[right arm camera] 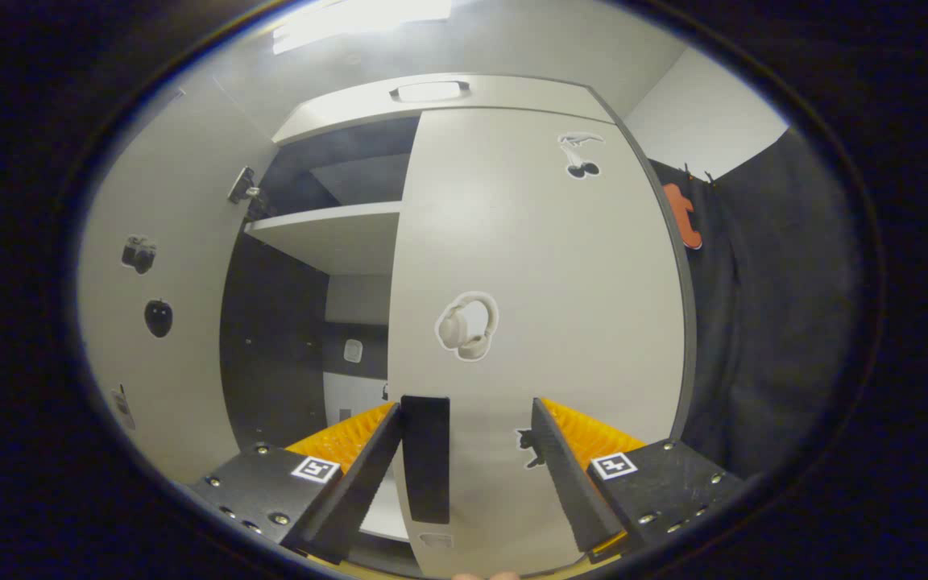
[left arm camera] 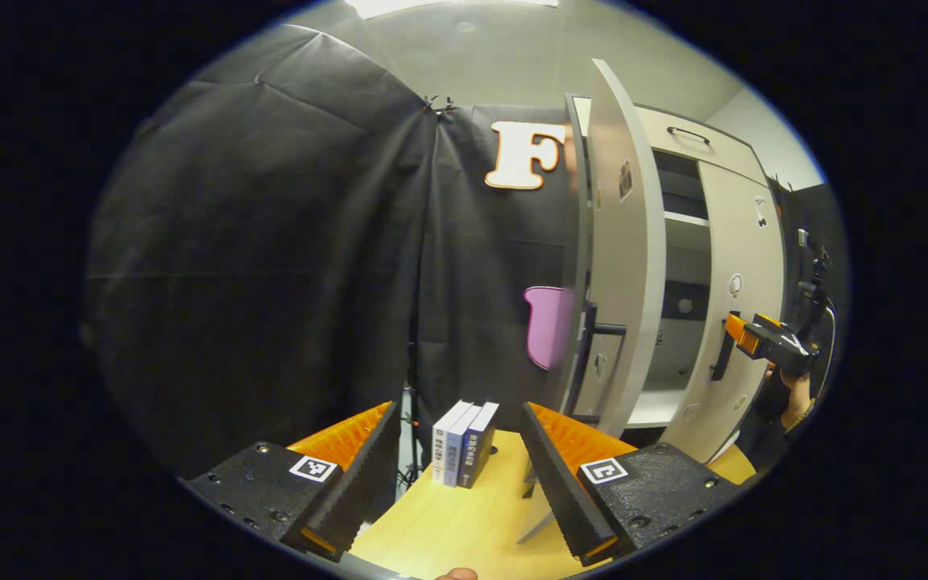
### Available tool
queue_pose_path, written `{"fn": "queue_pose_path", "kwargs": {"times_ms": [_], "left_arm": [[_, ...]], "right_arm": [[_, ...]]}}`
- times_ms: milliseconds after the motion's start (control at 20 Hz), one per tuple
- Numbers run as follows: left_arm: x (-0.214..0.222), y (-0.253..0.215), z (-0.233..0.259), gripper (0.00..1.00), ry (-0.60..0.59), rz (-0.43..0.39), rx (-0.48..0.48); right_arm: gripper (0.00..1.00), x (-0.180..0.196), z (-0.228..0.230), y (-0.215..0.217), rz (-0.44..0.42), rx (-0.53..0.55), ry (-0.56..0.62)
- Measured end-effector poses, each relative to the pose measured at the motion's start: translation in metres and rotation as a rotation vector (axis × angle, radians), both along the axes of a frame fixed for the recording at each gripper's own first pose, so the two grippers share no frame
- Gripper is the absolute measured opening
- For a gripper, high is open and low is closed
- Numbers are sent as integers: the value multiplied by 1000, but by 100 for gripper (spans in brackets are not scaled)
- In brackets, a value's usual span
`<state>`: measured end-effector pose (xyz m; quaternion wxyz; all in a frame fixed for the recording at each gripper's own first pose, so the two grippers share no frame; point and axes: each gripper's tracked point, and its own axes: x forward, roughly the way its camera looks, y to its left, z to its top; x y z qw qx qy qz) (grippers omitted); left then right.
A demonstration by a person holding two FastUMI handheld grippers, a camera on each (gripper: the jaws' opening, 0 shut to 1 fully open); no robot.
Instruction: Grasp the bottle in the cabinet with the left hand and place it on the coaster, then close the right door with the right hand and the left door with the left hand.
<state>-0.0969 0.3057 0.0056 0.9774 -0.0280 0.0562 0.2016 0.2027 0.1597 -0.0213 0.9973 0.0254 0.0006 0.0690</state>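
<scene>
Cabinet (left arm camera: 673, 266) interior lies partly hidden at 3 o'clock behind its left door (left arm camera: 621, 242). Left gripper (left arm camera: 464, 475) gapes empty above the surface (left arm camera: 464, 524); right gripper (right arm camera: 468, 475), spread wide, faces the right door (right arm camera: 536, 282).

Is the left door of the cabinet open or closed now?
Open. The left door stands swung out from the cabinet, its edge towards the camera, with a shelf visible behind it.

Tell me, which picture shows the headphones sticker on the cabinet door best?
The right gripper view: the headphones sticker sits big and face-on in the middle of the right door, just above the open right gripper. In the left gripper view the same sticker is a tiny pale blob seen from the side.
</scene>
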Motion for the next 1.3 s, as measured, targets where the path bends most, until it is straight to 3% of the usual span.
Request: {"fn": "queue_pose_path", "kwargs": {"times_ms": [100, 200, 250, 350, 450, 750, 1300], "left_arm": [[18, -14, 5, 89, -19, -68, -3], [35, -25, 10, 94, -38, -126, 4], [41, -27, 8, 89, -39, -144, 10], [51, -32, 5, 94, -32, -178, 13], [58, -37, 0, 89, -24, -201, 13], [69, -68, -5, 90, -39, -327, -98], [104, -136, -10, 90, -45, -483, -123]], "right_arm": [[97, -12, 13, -18, -23, -22, -37], [98, -24, 25, -37, -50, -36, -64], [98, -28, 29, -48, -71, -38, -76], [98, -36, 32, -67, -115, -39, -81], [96, -40, 29, -84, -144, -37, -62], [98, -52, 15, -104, -177, -28, -14], [97, -70, 11, -146, -223, -69, 19]]}}
